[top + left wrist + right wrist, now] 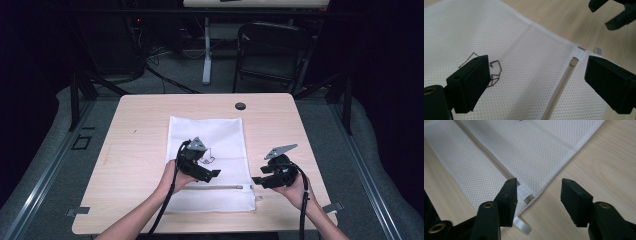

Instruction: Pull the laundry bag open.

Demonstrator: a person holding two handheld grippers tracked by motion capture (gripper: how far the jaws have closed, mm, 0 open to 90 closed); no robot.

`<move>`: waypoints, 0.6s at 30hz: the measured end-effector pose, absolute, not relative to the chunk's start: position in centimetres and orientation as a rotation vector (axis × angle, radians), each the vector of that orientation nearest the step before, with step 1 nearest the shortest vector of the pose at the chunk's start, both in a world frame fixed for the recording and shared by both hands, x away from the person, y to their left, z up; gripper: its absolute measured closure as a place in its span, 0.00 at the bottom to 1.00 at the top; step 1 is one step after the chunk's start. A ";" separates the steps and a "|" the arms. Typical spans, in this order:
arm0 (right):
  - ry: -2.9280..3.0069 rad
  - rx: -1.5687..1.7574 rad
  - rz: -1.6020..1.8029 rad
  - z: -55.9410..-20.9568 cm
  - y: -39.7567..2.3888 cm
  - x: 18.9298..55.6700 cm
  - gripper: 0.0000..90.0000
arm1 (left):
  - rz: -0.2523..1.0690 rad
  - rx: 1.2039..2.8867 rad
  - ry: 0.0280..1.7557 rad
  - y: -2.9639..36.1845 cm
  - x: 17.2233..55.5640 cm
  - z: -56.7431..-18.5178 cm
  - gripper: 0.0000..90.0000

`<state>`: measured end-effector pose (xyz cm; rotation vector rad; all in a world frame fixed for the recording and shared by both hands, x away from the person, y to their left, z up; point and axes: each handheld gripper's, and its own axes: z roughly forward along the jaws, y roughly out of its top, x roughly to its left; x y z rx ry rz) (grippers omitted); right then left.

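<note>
A white mesh laundry bag lies flat on the wooden table, its zipper running along the near end. My left gripper hovers open over the bag's middle; in the left gripper view its jaws straddle the mesh bag and the zipper's end. My right gripper stands open just off the bag's right near corner. In the right gripper view its left jaw sits by the zipper's white end tab and the right jaw is over bare wood.
A small black round disc sits on the table's far edge. A dark folding chair and a white desk leg stand beyond the table. Metal clips mark the near corners.
</note>
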<state>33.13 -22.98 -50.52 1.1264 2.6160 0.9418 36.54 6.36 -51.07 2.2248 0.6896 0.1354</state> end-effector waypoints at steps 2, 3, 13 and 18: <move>2.619 1.113 0.938 -50.6 -22.7 33.5 0.65 | 0.133 2.232 0.656 5.8 36.1 -51.3 0.10; 2.622 1.105 0.944 -50.7 -22.5 33.7 0.69 | 0.132 2.240 0.647 5.5 35.9 -51.4 0.11; 2.689 1.027 0.885 -52.4 -20.0 35.6 0.96 | 0.080 2.279 0.560 3.4 34.9 -52.7 0.23; 2.728 1.024 0.851 -53.5 -19.0 36.7 0.99 | 0.076 2.308 0.534 2.6 34.8 -53.4 0.37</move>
